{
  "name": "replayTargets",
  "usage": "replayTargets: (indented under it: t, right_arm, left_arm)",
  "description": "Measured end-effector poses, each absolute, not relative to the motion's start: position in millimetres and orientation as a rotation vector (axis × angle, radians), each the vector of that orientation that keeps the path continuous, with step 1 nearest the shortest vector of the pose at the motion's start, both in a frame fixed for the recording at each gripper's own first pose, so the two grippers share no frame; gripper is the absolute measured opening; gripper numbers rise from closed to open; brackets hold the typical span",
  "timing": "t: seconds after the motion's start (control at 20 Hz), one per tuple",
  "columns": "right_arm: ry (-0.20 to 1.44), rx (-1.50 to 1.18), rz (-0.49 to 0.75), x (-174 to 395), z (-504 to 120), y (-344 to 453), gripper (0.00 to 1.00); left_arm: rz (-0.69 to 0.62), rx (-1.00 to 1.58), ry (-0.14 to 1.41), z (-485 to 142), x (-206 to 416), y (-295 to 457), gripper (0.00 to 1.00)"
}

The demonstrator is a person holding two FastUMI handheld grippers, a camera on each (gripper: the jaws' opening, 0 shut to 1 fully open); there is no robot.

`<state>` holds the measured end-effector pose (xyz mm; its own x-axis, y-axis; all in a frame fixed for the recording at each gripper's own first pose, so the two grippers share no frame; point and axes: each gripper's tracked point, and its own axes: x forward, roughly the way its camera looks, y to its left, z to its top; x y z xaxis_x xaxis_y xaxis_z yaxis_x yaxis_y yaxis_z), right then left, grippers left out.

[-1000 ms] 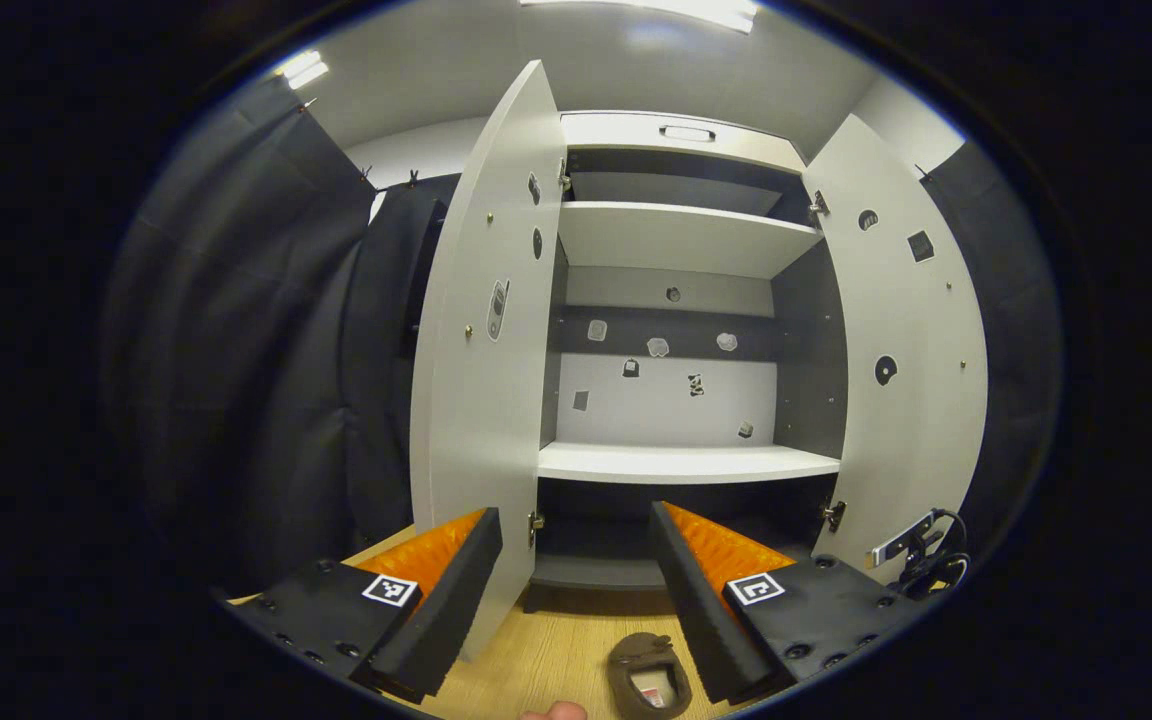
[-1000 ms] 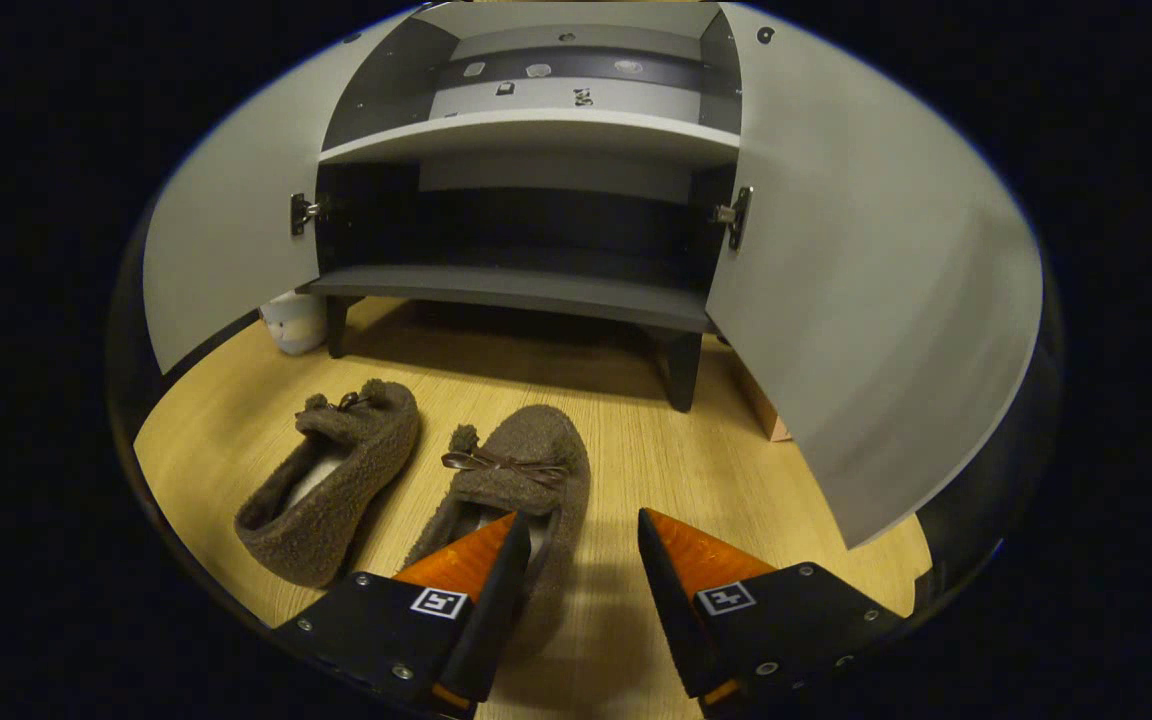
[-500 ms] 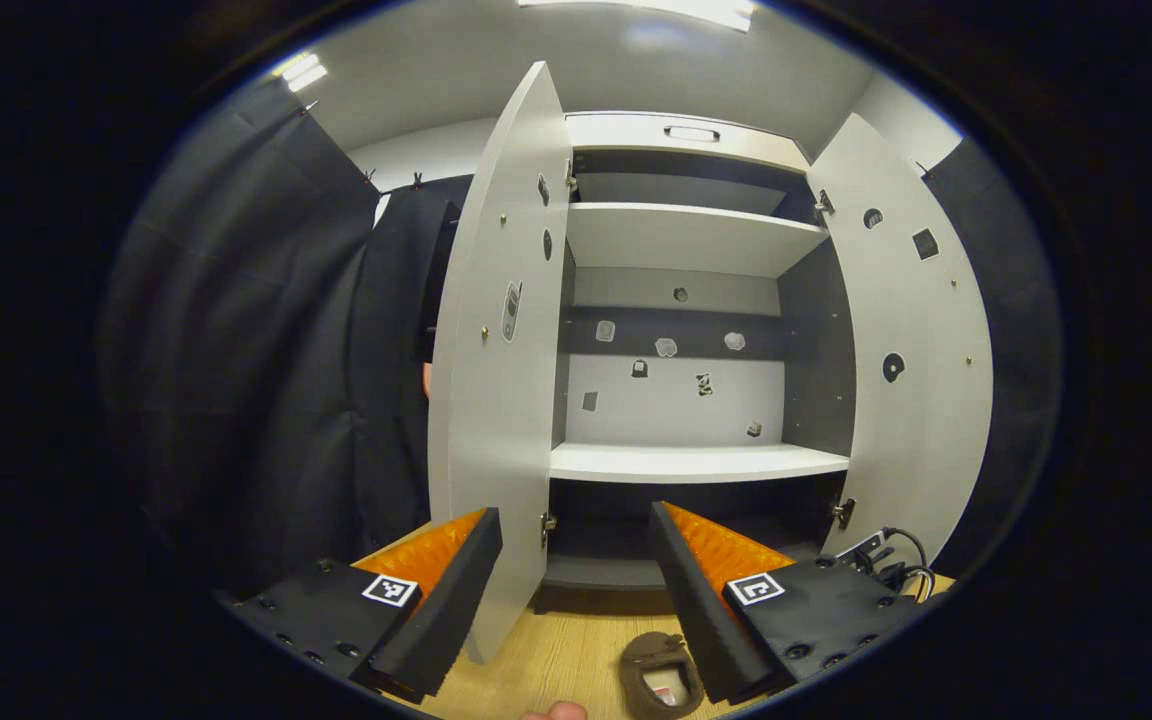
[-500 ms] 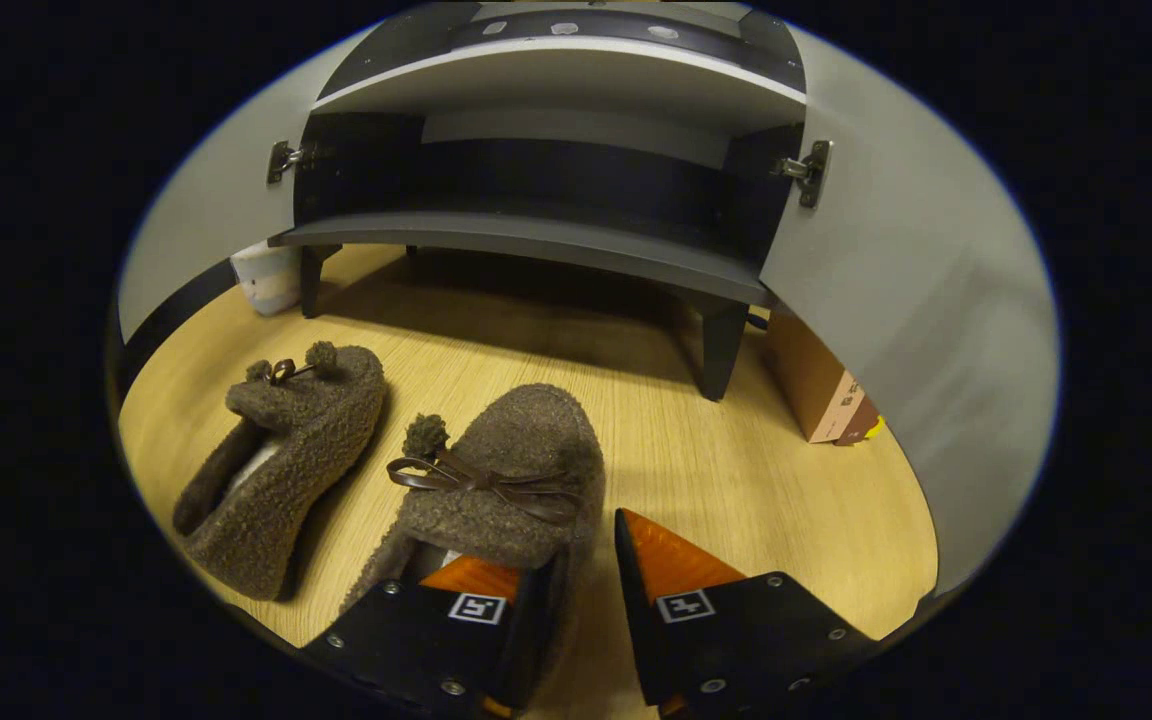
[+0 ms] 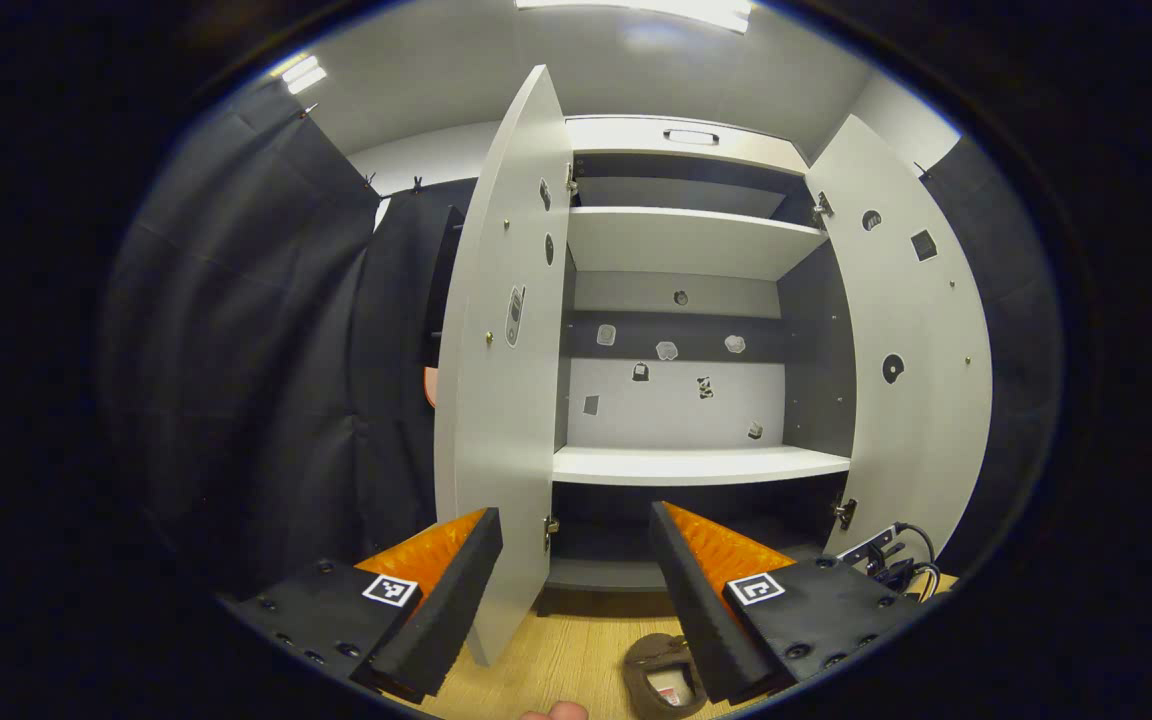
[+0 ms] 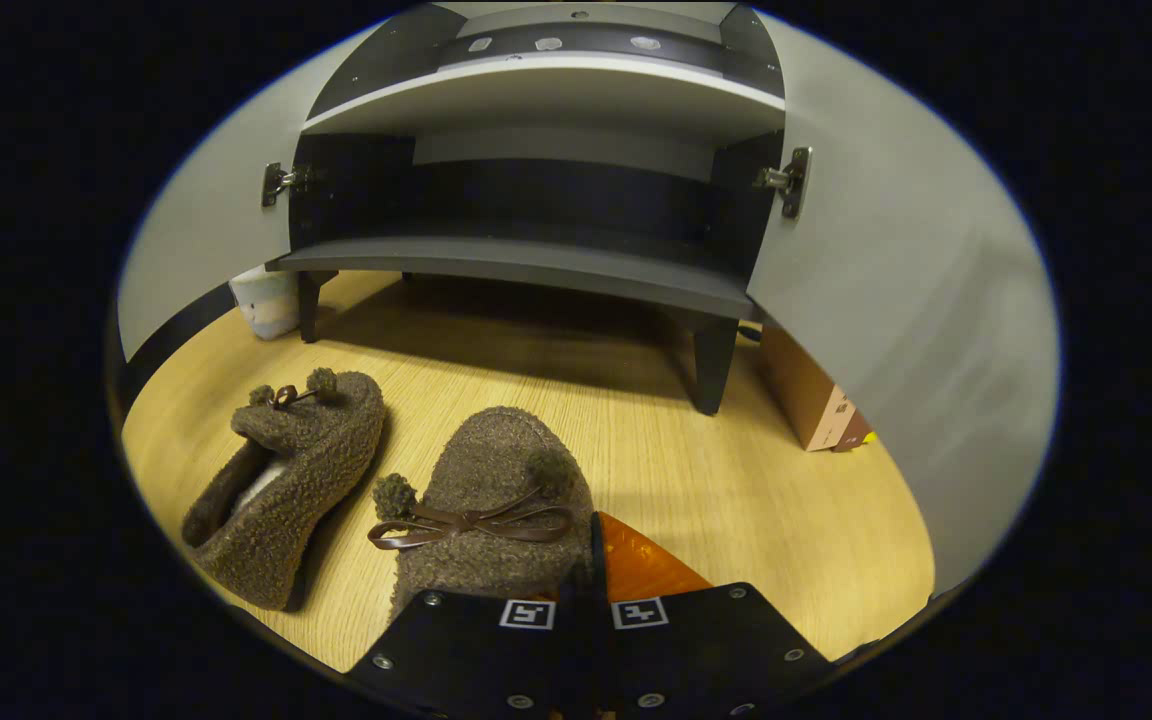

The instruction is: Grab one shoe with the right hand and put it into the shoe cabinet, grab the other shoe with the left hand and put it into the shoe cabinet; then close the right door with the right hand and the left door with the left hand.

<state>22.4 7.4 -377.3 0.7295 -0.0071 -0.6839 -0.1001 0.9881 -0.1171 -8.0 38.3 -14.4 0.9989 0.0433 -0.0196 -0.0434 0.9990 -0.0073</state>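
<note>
Wood floor (image 5: pixel 556 660) under a tall cabinet (image 5: pixel 686 135), dark curtain (image 5: pixel 256 380) to its left, ceiling lights up top. Left gripper view: both doors swung open, left door (image 5: pixel 506 380) edge-on near centre, right door (image 5: pixel 916 350) at the right. Two pale shelves (image 5: pixel 696 462) inside, nothing standing on them; small stickers dot the back panel and door insides. Bottom compartment dark, contents can't be made out. Left gripper (image 5: pixel 576 545) is held up off the floor, level, facing the cabinet front, fingers spread wide w/ nothing between them. Below it, at the floor's near edge, one shoe (image 5: pixel 664 675) partly hidden behind the right finger. A fingertip (image 5: pixel 554 711) pokes in at the bottom edge. Cables and a small device (image 5: pixel 886 560) sit by the right door's foot.

Right gripper view: same floor (image 6: pixel 756 480), seen low. Cabinet's bottom shelf (image 6: pixel 526 265) bare, dark inside, hinges visible on both sides. Two fuzzy brown shoes w/ bows lie on the floor in front of the cabinet, toes toward it. Left shoe (image 6: pixel 286 480) lies free, near the floor's left edge. Right shoe (image 6: pixel 496 500) sits just beside it; right gripper (image 6: pixel 584 575) is angled down at its heel end, fingers pressed nearly together, pinching the shoe's rim on its right side. Cardboard box (image 6: pixel 811 400) stands by the cabinet's right leg; pale object (image 6: pixel 266 300) by the left leg.
</note>
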Motion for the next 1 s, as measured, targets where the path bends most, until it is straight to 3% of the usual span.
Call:
replayTargets:
  t: [0.25, 0.45, 0.75, 1.0]
  right_arm:
    - [0.633, -0.09, 0.048, 7, -302, 21, 0.06]
    - [0.469, -0.066, 0.043, 14, -199, 34, 0.06]
    - [0.214, -0.036, 0.04, 97, -46, 45, 0.06]
    - [0.226, 0.018, 0.002, 205, -12, 45, 0.06]
  left_arm:
    - [0.014, -0.018, 0.029, -20, -4, 29, 0.97]
    - [-0.004, -0.019, 0.032, -24, -3, 24, 0.97]
    - [-0.013, -0.034, 0.037, -27, -4, 25, 0.96]
    - [0.008, -0.031, 0.04, -26, -6, 34, 0.97]
